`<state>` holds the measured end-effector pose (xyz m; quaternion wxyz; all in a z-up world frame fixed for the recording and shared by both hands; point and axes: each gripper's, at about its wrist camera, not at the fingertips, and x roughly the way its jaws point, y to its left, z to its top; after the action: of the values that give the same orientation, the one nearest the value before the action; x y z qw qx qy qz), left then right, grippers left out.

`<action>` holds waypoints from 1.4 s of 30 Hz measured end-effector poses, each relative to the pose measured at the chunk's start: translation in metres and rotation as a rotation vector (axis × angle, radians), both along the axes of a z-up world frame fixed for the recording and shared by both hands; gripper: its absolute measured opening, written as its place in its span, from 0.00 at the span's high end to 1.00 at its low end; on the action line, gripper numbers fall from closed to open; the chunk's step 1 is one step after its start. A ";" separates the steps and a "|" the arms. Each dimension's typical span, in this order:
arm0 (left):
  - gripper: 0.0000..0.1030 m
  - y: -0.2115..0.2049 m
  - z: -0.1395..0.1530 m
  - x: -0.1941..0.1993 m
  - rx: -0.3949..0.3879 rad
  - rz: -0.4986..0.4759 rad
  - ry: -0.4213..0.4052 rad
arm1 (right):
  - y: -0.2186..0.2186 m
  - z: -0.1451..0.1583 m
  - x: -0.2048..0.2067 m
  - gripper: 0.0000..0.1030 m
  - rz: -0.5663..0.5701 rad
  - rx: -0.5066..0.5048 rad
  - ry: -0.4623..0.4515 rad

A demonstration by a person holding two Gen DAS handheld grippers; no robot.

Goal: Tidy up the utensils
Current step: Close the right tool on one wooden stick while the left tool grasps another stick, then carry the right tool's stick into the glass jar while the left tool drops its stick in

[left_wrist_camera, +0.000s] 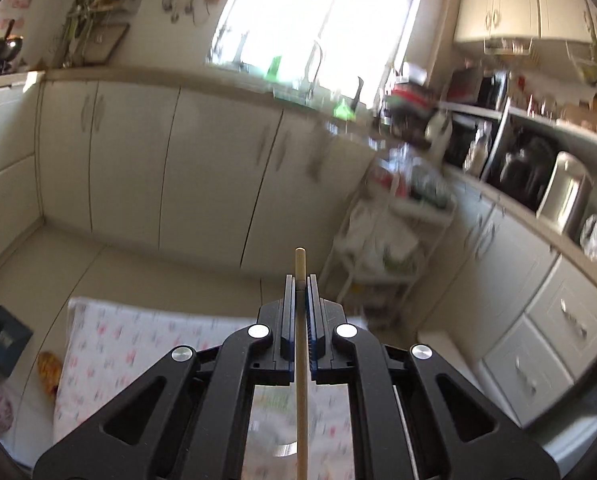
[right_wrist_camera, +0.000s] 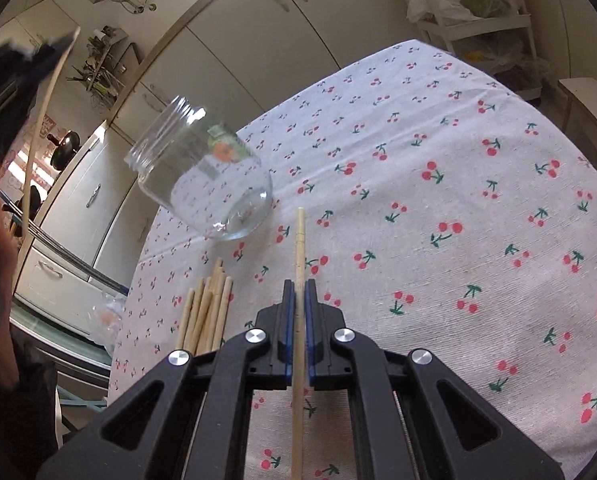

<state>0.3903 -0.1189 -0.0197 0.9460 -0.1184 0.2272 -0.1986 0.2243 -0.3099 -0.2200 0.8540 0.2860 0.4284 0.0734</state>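
While claws clamped — chopsticks mid-cloth.

A bright window floods the kitchen with daylight above a long run of cream base cabinets. Cream wall cabinets hang at the upper right. A white wire rack stuffed with bags stands in the corner. The floor is pale tile. A cherry-print cloth covers the counter.
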 end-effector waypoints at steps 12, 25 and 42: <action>0.95 -0.013 -0.027 0.054 -0.036 0.188 -0.127 | -0.004 -0.003 0.000 0.94 0.006 0.024 -0.002; 0.95 -0.018 -0.084 0.027 0.086 0.163 -0.079 | -0.008 -0.004 0.001 0.94 -0.007 0.039 0.002; 0.42 0.029 -0.104 -0.052 0.213 0.076 0.056 | -0.003 0.098 0.023 0.94 -0.047 -0.011 -0.299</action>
<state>0.3382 -0.0902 -0.1233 0.9533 -0.0313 0.2688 -0.1339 0.2472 -0.3124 -0.1222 0.9112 0.2775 0.2902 0.0927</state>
